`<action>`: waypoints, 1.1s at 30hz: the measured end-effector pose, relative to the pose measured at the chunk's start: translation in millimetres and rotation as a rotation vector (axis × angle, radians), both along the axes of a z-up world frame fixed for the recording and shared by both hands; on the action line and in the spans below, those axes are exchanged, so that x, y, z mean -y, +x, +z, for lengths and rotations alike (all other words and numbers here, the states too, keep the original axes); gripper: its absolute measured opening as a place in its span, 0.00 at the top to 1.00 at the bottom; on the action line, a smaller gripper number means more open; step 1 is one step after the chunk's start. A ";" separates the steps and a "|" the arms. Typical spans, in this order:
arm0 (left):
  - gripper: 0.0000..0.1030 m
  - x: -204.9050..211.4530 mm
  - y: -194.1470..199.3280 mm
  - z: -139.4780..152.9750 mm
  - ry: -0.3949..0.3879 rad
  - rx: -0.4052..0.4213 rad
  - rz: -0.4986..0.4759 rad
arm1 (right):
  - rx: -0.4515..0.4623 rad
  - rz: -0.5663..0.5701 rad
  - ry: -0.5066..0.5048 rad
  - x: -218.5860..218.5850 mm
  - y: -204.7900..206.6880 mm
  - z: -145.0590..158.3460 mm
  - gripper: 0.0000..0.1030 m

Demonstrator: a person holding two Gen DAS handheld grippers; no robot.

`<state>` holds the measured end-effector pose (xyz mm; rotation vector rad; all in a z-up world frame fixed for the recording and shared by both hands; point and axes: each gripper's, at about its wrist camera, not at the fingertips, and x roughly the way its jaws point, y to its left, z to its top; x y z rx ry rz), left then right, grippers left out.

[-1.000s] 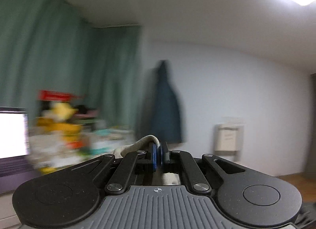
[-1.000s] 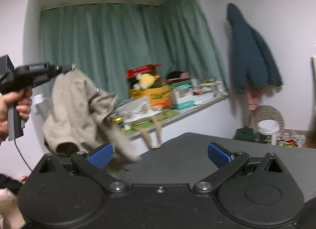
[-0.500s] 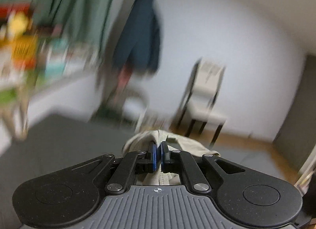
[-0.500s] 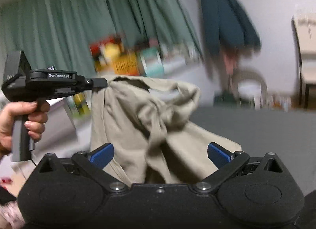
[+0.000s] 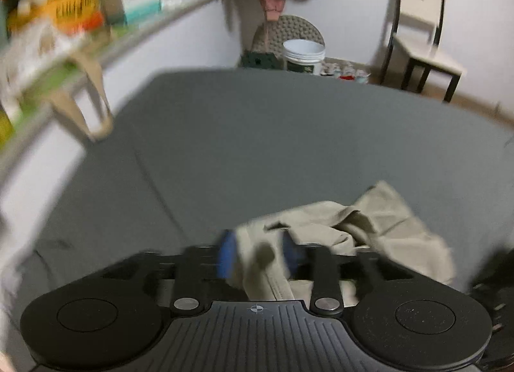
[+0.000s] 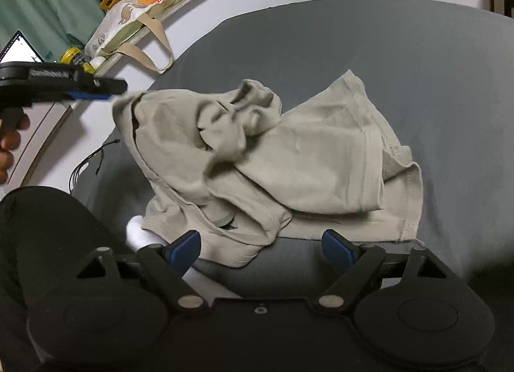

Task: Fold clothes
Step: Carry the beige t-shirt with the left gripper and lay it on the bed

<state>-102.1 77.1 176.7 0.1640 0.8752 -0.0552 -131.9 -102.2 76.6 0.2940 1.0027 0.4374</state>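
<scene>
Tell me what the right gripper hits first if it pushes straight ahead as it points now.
Most likely the beige garment: its crumpled near edge lies just beyond the open right gripper, on the grey surface. Depth is unclear, so it could touch that surface first.

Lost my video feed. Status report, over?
Left gripper jaws parted, fabric between. Right gripper open, empty. Crumpled beige cotton garment on grey bed surface, unfolded. White sock under its near edge.
</scene>
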 end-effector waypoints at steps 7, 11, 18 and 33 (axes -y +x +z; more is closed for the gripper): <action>0.09 35.4 21.6 5.9 0.275 0.157 -0.205 | -0.081 -0.022 0.042 -15.4 19.1 -13.9 0.32; 0.09 44.4 58.8 -31.5 0.358 0.014 -0.382 | -0.064 -0.016 0.017 -25.8 26.2 -17.5 0.39; 0.37 45.9 88.1 -68.8 0.407 -0.145 -0.513 | -0.082 -0.051 0.053 -19.3 30.3 -33.7 0.60; 0.95 48.7 74.6 -39.2 0.329 0.002 -0.263 | 0.116 -0.139 0.138 27.6 16.6 14.5 0.91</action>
